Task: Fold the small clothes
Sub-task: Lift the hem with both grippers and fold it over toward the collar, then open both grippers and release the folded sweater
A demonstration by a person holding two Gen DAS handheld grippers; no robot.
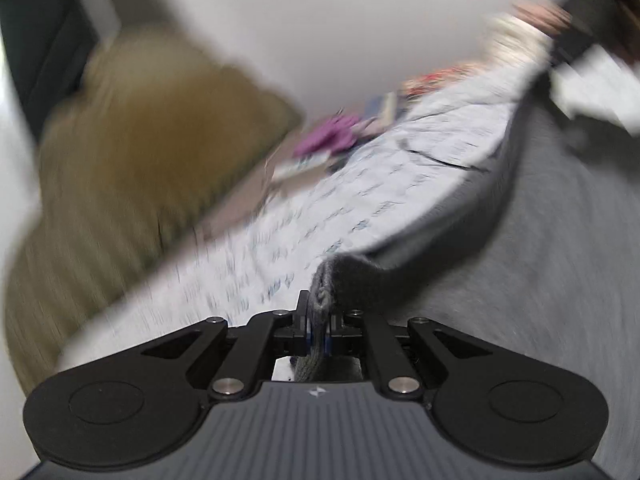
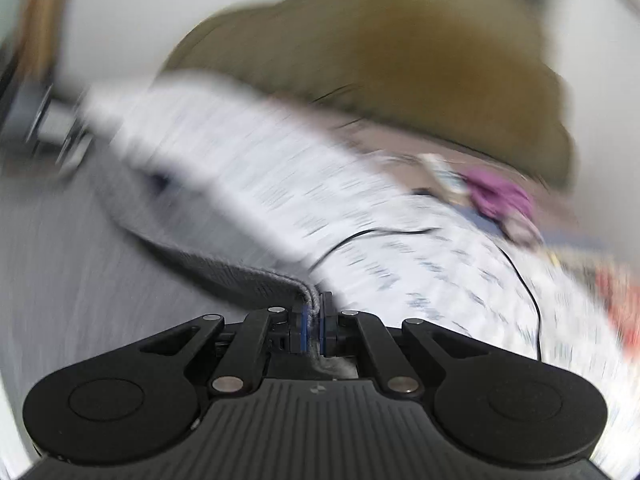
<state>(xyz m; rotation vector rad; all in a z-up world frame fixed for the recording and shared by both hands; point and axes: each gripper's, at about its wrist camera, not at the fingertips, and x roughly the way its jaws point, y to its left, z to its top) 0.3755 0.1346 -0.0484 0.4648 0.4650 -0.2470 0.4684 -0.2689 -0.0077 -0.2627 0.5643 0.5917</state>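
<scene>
A grey knit garment (image 1: 540, 240) hangs stretched between my two grippers, above a bed with a white patterned sheet (image 1: 320, 200). My left gripper (image 1: 319, 312) is shut on one ribbed edge of the garment. My right gripper (image 2: 315, 312) is shut on another edge of the grey garment (image 2: 100, 248), which spreads to the left in the right wrist view. Both views are blurred by motion.
An olive-brown pillow (image 1: 140, 152) lies at the head of the bed and also shows in the right wrist view (image 2: 400, 60). A purple cloth (image 1: 328, 136) and other small clothes lie along the bed's far side. A thin black cable (image 2: 520, 272) runs across the sheet.
</scene>
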